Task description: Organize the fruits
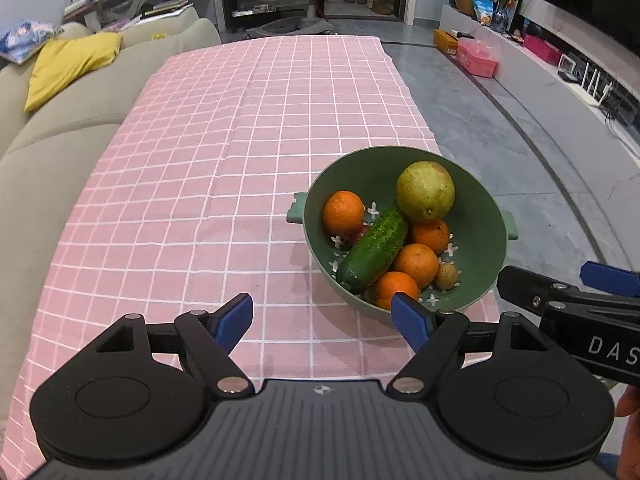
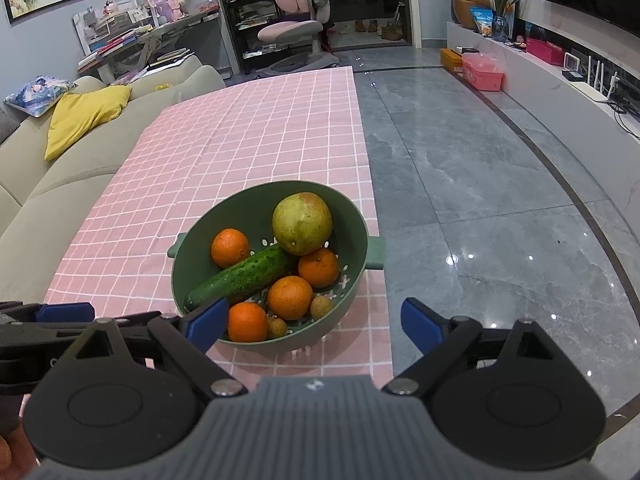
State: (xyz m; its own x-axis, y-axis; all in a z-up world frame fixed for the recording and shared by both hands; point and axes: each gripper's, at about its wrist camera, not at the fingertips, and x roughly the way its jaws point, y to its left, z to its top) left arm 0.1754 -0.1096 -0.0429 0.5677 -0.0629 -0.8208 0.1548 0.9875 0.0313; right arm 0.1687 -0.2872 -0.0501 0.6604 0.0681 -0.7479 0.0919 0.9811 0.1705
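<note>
A green colander bowl [image 1: 486,220] [image 2: 356,224] stands on the pink checked tablecloth [image 1: 224,152] [image 2: 256,136] near its right edge. Inside lie a cucumber [image 1: 374,250] [image 2: 242,278], a large yellow-green pear-like fruit [image 1: 426,191] [image 2: 302,223], several oranges [image 1: 344,213] [image 2: 230,247] and small brown fruits [image 1: 447,275] [image 2: 322,307]. My left gripper [image 1: 326,320] is open just short of the bowl's near left rim, nothing between its blue pads. My right gripper [image 2: 316,322] is open above the bowl's near rim, also empty; it shows at the right in the left wrist view [image 1: 560,292].
A beige sofa [image 1: 60,144] [image 2: 52,192] with a yellow cushion [image 1: 68,68] [image 2: 86,114] runs along the table's left side. The table's right edge drops to grey tiled floor [image 2: 480,184]. A pink box [image 2: 482,72] and a low TV shelf stand far right.
</note>
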